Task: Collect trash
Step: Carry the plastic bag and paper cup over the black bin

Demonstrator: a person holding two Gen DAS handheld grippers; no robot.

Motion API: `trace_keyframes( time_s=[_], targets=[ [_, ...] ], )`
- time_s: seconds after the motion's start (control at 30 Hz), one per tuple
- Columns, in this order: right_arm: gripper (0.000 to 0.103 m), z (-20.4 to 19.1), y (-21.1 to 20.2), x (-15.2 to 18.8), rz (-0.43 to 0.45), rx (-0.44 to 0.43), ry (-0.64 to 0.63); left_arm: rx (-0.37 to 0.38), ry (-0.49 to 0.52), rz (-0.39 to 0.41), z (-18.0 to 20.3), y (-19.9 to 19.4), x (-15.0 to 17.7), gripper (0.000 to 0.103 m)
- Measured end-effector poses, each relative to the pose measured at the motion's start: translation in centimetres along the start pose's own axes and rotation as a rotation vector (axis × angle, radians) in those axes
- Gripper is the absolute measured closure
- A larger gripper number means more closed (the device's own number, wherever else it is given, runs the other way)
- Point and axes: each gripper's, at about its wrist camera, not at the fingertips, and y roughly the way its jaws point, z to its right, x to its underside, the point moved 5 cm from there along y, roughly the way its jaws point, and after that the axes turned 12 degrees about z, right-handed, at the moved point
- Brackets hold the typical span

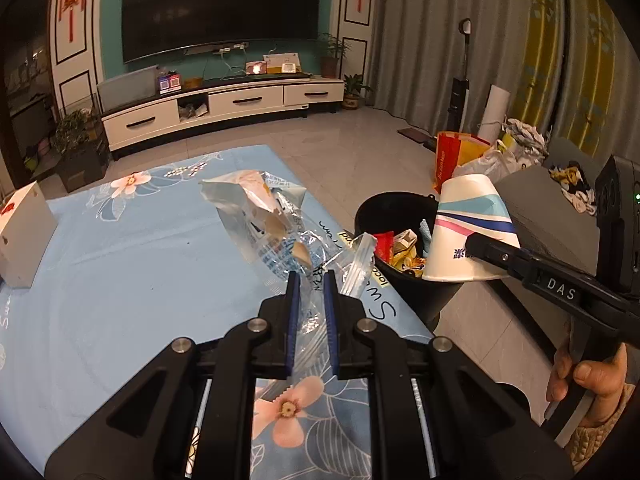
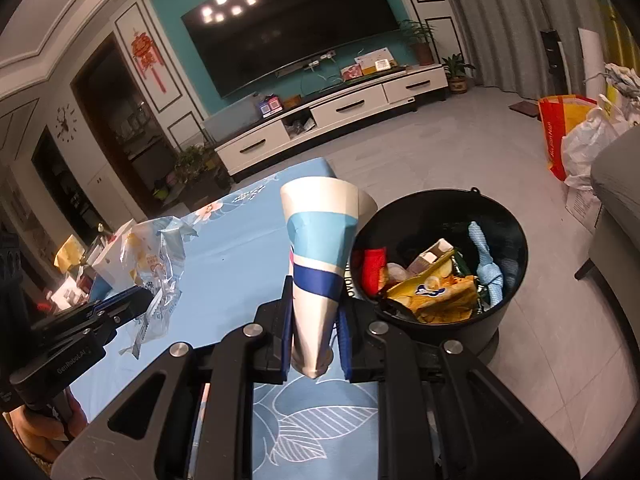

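Note:
My left gripper (image 1: 308, 280) is shut on a clear crinkled plastic wrapper (image 1: 268, 220) and holds it above the blue floral tablecloth (image 1: 120, 264). It also shows in the right wrist view (image 2: 156, 264), at the left, with the left gripper (image 2: 132, 304) on it. My right gripper (image 2: 314, 312) is shut on a white paper cup (image 2: 320, 240) with blue stripes, squeezed flat at its rim. In the left wrist view the cup (image 1: 468, 228) hangs upside down beside the black trash bin (image 1: 384, 208). The bin (image 2: 516, 224) holds several wrappers.
A white box (image 1: 24, 232) stands at the table's left edge. A grey sofa (image 1: 552, 208) lies right of the bin. Red and white bags (image 2: 568, 136) sit on the floor behind it. A TV cabinet (image 1: 224, 104) lines the far wall.

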Motion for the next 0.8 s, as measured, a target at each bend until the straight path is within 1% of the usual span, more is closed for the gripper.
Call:
trace_keyframes(
  time_s=[0.4,0.8],
  targets=[
    [0.084,2.9,-0.7,0.2,0.023,0.037,0.053,0.043,0.076,-0.019,3.2,2.8,-0.9,0.090],
    [0.084,5.5,-0.7,0.4,0.030,0.073,0.100,0.077,0.130,-0.041,6.3,5.7,-0.8,0.090]
  ],
)
